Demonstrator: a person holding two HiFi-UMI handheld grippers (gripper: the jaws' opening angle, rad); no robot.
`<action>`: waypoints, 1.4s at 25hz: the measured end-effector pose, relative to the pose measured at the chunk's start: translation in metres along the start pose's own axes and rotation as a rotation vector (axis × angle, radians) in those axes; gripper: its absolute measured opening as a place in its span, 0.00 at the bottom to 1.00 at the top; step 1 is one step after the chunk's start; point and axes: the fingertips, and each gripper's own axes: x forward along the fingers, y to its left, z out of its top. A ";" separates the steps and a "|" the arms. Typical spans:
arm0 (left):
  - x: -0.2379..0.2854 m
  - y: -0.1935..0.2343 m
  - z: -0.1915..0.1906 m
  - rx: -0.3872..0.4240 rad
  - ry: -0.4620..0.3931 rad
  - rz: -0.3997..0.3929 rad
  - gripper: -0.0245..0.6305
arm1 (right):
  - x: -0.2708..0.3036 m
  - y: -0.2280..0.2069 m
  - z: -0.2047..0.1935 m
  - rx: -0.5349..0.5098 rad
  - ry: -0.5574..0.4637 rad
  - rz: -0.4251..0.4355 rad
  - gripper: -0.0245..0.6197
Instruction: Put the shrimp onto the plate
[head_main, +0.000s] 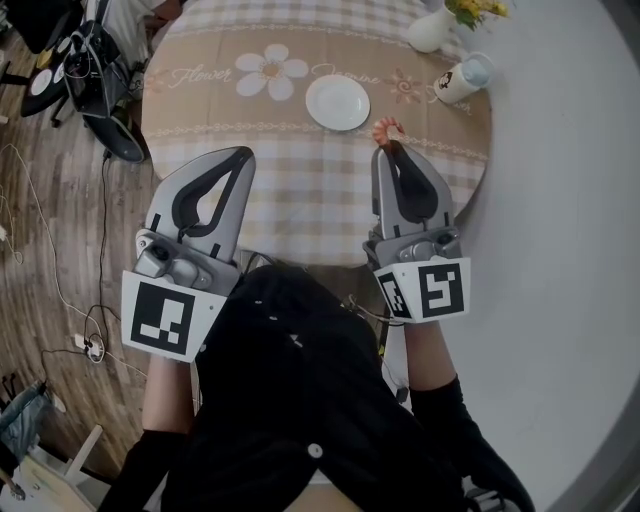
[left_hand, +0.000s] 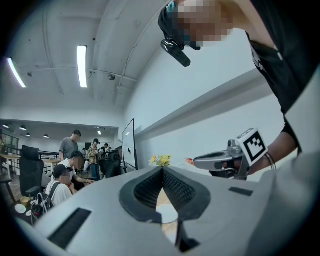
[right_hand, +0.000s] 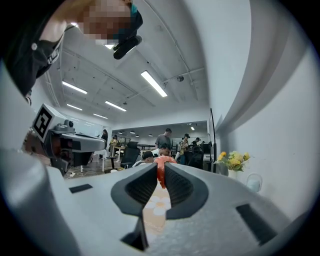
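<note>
My right gripper (right_hand: 161, 173) is pinching the shrimp (right_hand: 161, 169). Its two black ribbed pads press on the curled orange-red body, and the rounded back pokes up past the tips. From the head view the shrimp (head_main: 385, 130) sits at the very nose of the right gripper (head_main: 390, 148), over the cloth and just beside the lower right edge of the plate (head_main: 337, 102), not on it. My left gripper (left_hand: 162, 172) is pressed together with its pads meeting at the tips and nothing between them. It hangs at the near left edge of the counter (head_main: 300, 200), well apart from the plate (the head view shows the left gripper (head_main: 243, 155) angled inward). Both have smooth grey shells with teardrop openings lined in black.

The counter is round and covered by a soft beige-and-white checked tablecloth (head_main: 250, 75), which carries a tan band printed with a white daisy. The plate is small, round, white and glossy. Beyond it to the right stands a white cup (head_main: 463, 80) with a dark print on its side; I cannot tell what it holds. At the far edge a rounded white vase (head_main: 432, 30) holds yellow flowers (head_main: 478, 10).
</note>
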 end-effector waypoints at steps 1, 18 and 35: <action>0.000 0.001 -0.001 -0.002 0.003 0.004 0.04 | 0.004 -0.002 -0.004 0.000 0.008 0.004 0.09; -0.003 0.022 -0.021 -0.030 0.043 0.074 0.04 | 0.073 -0.034 -0.094 0.009 0.184 0.035 0.09; 0.000 0.024 -0.035 -0.049 0.075 0.115 0.04 | 0.135 -0.069 -0.183 0.048 0.364 0.043 0.09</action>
